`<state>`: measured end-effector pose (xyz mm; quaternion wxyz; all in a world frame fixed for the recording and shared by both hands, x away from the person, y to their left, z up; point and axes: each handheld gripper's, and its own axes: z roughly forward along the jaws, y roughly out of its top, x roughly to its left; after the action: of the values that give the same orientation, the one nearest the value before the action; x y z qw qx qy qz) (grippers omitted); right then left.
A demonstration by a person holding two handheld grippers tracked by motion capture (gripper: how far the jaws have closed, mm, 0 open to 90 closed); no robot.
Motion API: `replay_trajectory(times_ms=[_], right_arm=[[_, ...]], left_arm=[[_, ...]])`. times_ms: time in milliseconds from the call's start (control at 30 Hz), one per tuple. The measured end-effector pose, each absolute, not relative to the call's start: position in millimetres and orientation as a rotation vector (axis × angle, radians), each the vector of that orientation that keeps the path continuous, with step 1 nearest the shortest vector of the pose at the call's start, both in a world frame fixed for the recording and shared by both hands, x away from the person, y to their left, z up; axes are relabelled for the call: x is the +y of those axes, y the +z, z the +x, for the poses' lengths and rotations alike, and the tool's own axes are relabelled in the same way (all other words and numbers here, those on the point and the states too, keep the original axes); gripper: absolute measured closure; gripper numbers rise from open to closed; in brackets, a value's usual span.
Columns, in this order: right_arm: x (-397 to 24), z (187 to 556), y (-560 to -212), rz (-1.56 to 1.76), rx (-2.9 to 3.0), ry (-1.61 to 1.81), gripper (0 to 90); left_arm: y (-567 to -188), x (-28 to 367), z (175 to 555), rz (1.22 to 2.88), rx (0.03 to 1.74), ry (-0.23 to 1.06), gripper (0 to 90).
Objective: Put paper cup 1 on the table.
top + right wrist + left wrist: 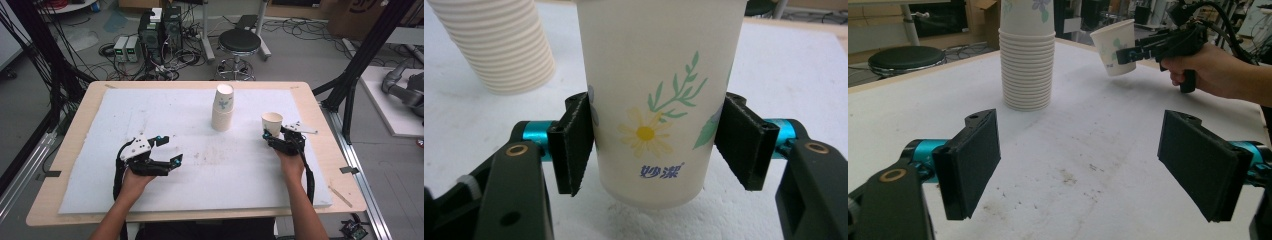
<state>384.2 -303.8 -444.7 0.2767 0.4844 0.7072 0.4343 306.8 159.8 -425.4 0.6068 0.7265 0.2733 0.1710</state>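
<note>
At the left of the table (75, 130), the left tool (167, 150) hovers just above the white mat (150, 110), its jaws spread wide with nothing between them. Near the middle, toward the far edge, stands the stack of paper cups (223, 107), upright. To the right, the right tool (274, 136) clamps a single paper cup (272, 123) by its sides, upright, apart from the stack.

A: Any writing to read anywhere?
B: Only on the paper cup (659, 100): two blue Chinese characters, "妙潔", with a small registered mark, printed low on its wall under the yellow daisy.
A: Anything else?
B: Nothing legible.
</note>
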Motion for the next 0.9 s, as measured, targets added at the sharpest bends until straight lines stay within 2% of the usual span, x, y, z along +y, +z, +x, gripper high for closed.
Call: replay_trajectory(times_ms=[600,733,833,900], right_arm=[[-309,374,-449,1.269,2.030,0.957,34.1],[-309,374,-449,1.279,2.052,0.955,31.0],[-312,372,-449,1.321,2.046,0.971,22.8],[-315,370,-448,1.337,2.048,0.980,21.3]], left_arm=[[-428,158,308,1.692,0.635,0.371,17.3],[-427,160,308,1.688,0.642,0.373,17.3],[-428,160,308,1.691,0.648,0.371,17.3],[-428,161,309,1.688,0.654,0.370,17.3]])
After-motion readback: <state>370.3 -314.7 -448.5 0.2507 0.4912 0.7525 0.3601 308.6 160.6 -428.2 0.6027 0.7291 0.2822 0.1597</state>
